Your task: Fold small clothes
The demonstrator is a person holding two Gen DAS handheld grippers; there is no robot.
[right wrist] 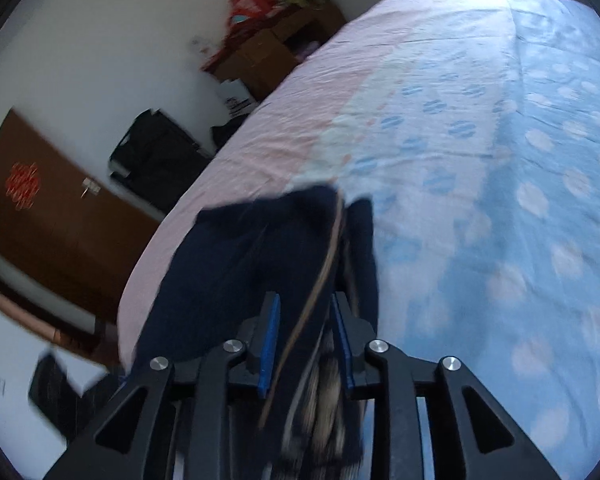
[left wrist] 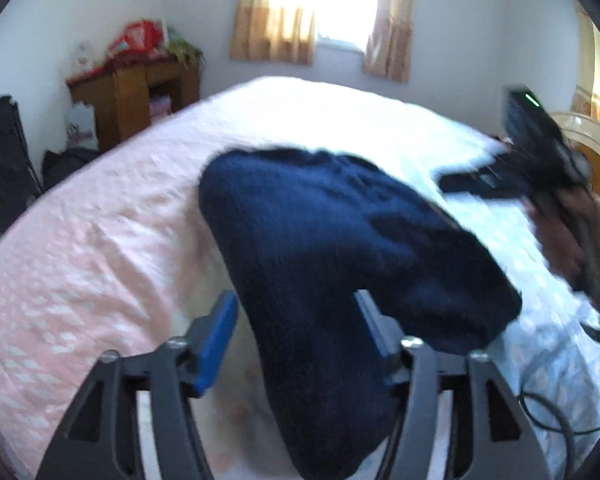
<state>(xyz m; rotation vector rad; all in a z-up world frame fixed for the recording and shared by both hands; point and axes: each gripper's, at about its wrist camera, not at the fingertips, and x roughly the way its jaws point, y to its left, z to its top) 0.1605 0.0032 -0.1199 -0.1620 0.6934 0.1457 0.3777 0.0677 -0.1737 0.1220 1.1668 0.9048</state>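
Note:
A navy knit garment (left wrist: pixel 340 232) lies bunched on the bed's pink and blue sheet (left wrist: pixel 100 240). Its near end hangs between the jaws of my left gripper (left wrist: pixel 296 300). They stand wide, and the left blue pad (left wrist: pixel 216 344) is clear of the cloth. In the right wrist view the same garment (right wrist: pixel 252 248), with a tan striped edge (right wrist: pixel 328 380), drapes between the parted pads of my right gripper (right wrist: pixel 305 300), which do not press it. The right gripper (left wrist: pixel 460 184) also shows blurred at the right of the left wrist view, held by a hand (left wrist: pixel 568 236) above the bed.
A wooden cabinet (left wrist: pixel 136 88) with a red bag on top stands by the far wall. A black bag (left wrist: pixel 0 168) sits on the floor to the left. A brown door (right wrist: pixel 40 216) is beside the bed, and a cable (left wrist: pixel 548 412) lies on the sheet.

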